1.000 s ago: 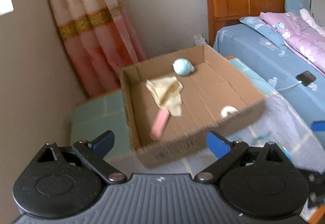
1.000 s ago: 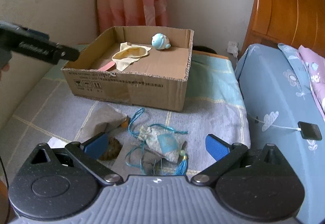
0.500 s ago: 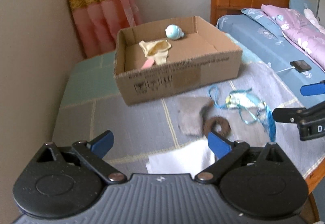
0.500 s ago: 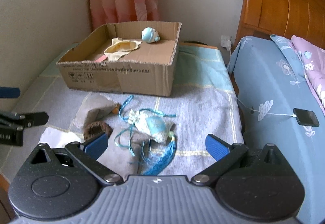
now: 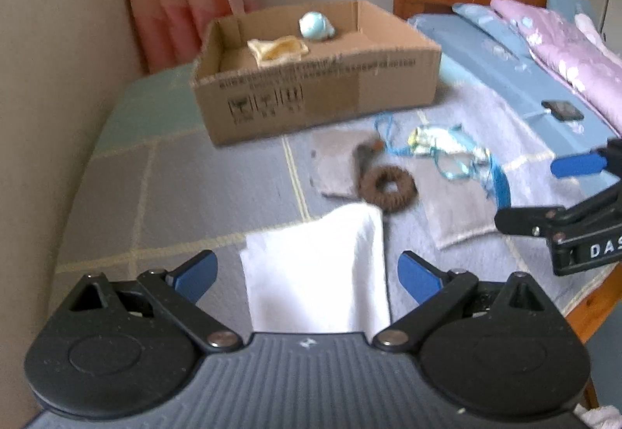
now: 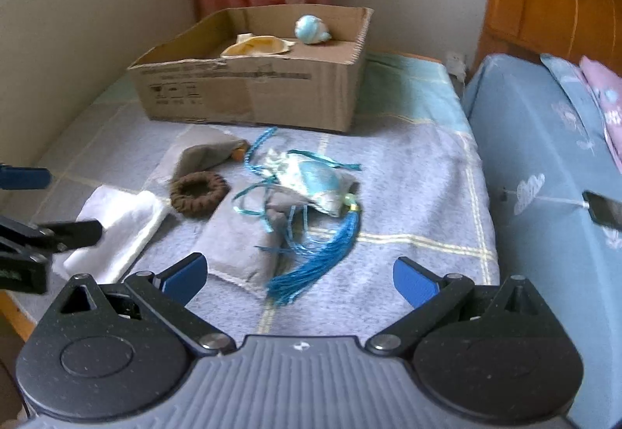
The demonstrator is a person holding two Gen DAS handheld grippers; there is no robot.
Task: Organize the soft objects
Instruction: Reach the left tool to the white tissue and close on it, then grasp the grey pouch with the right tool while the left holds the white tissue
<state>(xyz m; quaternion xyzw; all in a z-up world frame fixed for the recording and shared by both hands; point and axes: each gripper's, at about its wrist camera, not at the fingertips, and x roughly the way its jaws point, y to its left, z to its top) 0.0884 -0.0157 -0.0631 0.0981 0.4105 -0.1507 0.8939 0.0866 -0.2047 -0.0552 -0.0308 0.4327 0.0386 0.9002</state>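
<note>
Checked bedding in grey and teal (image 6: 408, 172) covers the work surface, with a wall on the left, a curtain in the far corner and a wooden headboard at the far right.

Destination: the cardboard box (image 6: 252, 91) stands at the far side of the surface.

Done, judged from the present layout:
- A round blue plush toy (image 6: 312, 29) lies at the far side inside the box.
- A cream cloth item (image 6: 258, 46) lies inside the box, left of the toy.

Left to do, all outside the box on its near side:
- White folded cloth (image 5: 318, 269), nearest and leftmost.
- Brown scrunchie (image 5: 388, 188), just beyond the white cloth.
- Grey pouch (image 6: 206, 157), far side of the scrunchie.
- Blue tasselled sachet (image 6: 311, 184), resting on a flat grey cloth pad (image 6: 241, 250).

Gripper state:
- Left gripper (image 5: 307, 271): jaws spread wide, holding nothing, positioned over the white cloth, which lies between the fingers.
- Right gripper (image 6: 299, 273): jaws spread wide, holding nothing, positioned over the near end of the sachet tassel.

Assessment: two items stowed, five remaining; less than half complete.
</note>
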